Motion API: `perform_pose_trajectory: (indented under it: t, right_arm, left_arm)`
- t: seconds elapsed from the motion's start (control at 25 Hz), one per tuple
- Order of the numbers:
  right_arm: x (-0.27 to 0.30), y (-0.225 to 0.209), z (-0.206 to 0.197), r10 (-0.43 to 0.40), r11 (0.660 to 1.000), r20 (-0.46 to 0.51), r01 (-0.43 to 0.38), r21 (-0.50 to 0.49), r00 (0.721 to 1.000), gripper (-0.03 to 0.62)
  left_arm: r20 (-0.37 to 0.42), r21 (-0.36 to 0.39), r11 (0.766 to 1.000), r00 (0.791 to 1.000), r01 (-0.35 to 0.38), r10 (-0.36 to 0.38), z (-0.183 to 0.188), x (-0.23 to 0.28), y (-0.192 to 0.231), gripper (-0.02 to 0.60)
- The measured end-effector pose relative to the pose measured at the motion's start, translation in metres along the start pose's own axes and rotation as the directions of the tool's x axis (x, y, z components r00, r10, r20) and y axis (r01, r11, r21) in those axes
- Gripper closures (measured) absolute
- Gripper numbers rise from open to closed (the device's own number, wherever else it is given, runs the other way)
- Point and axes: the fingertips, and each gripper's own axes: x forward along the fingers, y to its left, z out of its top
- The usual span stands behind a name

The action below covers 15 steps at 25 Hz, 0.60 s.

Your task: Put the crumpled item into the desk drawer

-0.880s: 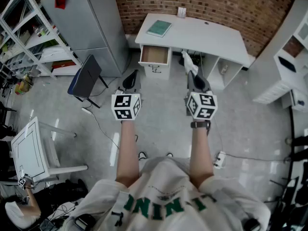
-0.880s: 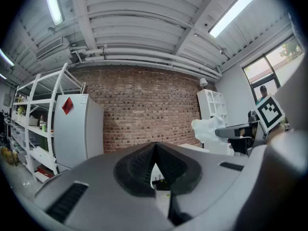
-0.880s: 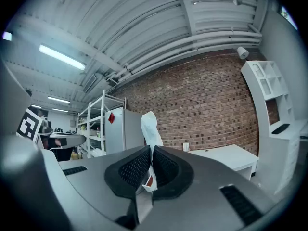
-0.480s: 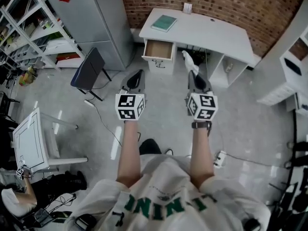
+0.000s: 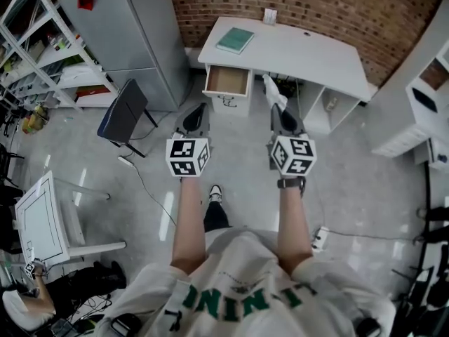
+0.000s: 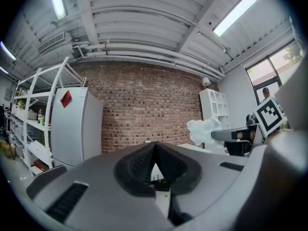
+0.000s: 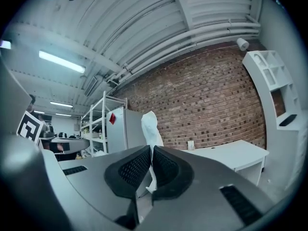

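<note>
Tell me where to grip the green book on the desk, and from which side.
Pinch the green book at its near edge, coming level from the desk's front, over the open drawer. It lies flat and thin near that end, so only an edge probably offers the jaws a bite.

A step has been taken. Where two shoe tips were seen side by side just ahead of the shirt [image 5: 238, 286], one dark-trousered leg [image 5: 212, 217] is now stretched forward, and its white shoe [image 5: 216, 191] is set on the floor [image 5: 365, 188] further ahead. Half a second ago only a dark knee was seen there. The desk [image 5: 309, 51] and its drawer [image 5: 226, 81], shifted up and right in the middle picture, are brought back to about their first place. The power strip [image 5: 317, 237] is found slightly lower.
</note>
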Motion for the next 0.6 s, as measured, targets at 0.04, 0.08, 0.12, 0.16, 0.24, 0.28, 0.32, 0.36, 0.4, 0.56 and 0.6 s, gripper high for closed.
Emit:
perform_pose_trajectory:
  t: [0.04, 0.08, 0.12, 0.16, 0.24, 0.28, 0.32, 0.36, 0.4, 0.56, 0.6]
  right_arm:
    - [0.01, -0.003, 0.002, -0.005, 1.0, 0.001, 0.005, 0.003, 1.0, 0.585]
    - [0.021, -0.005, 0.003, -0.01, 1.0, 0.0, 0.01, 0.006, 1.0, 0.585]
    - [0.032, -0.005, 0.004, -0.012, 1.0, -0.003, 0.012, 0.007, 1.0, 0.585]
    - [0.044, -0.004, 0.005, -0.013, 1.0, -0.007, 0.013, 0.007, 1.0, 0.585]
    - [0.067, -0.001, 0.008, -0.014, 1.0, -0.012, 0.015, 0.003, 1.0, 0.585]
    - [0.078, 0.0, 0.01, -0.017, 1.0, -0.014, 0.017, 0.001, 1.0, 0.585]
    - [0.089, -0.001, 0.012, -0.02, 1.0, -0.015, 0.02, -0.001, 1.0, 0.585]
    - [0.099, -0.001, 0.013, -0.022, 1.0, -0.016, 0.022, -0.004, 1.0, 0.585]
    - [0.109, -0.001, 0.013, -0.024, 1.0, -0.017, 0.023, -0.006, 1.0, 0.585]
    - [0.145, -0.001, 0.01, -0.026, 1.0, -0.037, 0.025, -0.017, 0.999, 0.585]
    - [0.154, 0.0, 0.009, -0.026, 0.999, -0.043, 0.025, -0.02, 0.999, 0.585]
  left_arm:
    - [0.001, -0.001, 1.0, 1.0, 0.006, -0.006, 0.001, 0.01, 0.005, 0.587]
    - [0.0, 0.0, 1.0, 1.0, 0.012, -0.012, 0.003, 0.02, 0.011, 0.588]
    - [-0.001, 0.0, 1.0, 1.0, 0.017, -0.017, 0.005, 0.031, 0.019, 0.588]
    - [0.0, -0.001, 1.0, 1.0, 0.021, -0.021, 0.008, 0.041, 0.028, 0.588]
    - [0.012, -0.006, 1.0, 1.0, 0.024, -0.024, 0.015, 0.062, 0.048, 0.588]
    - [0.019, -0.007, 1.0, 0.999, 0.025, -0.025, 0.019, 0.072, 0.057, 0.588]
    - [0.024, -0.008, 1.0, 0.999, 0.027, -0.027, 0.022, 0.082, 0.065, 0.588]
    - [0.026, -0.009, 1.0, 0.999, 0.03, -0.03, 0.024, 0.091, 0.072, 0.588]
    - [0.024, -0.01, 0.999, 0.999, 0.034, -0.034, 0.024, 0.1, 0.077, 0.588]
    - [0.001, -0.015, 0.998, 0.998, 0.06, -0.06, 0.017, 0.133, 0.093, 0.588]
    - [-0.004, -0.017, 0.998, 0.998, 0.065, -0.065, 0.015, 0.141, 0.098, 0.588]
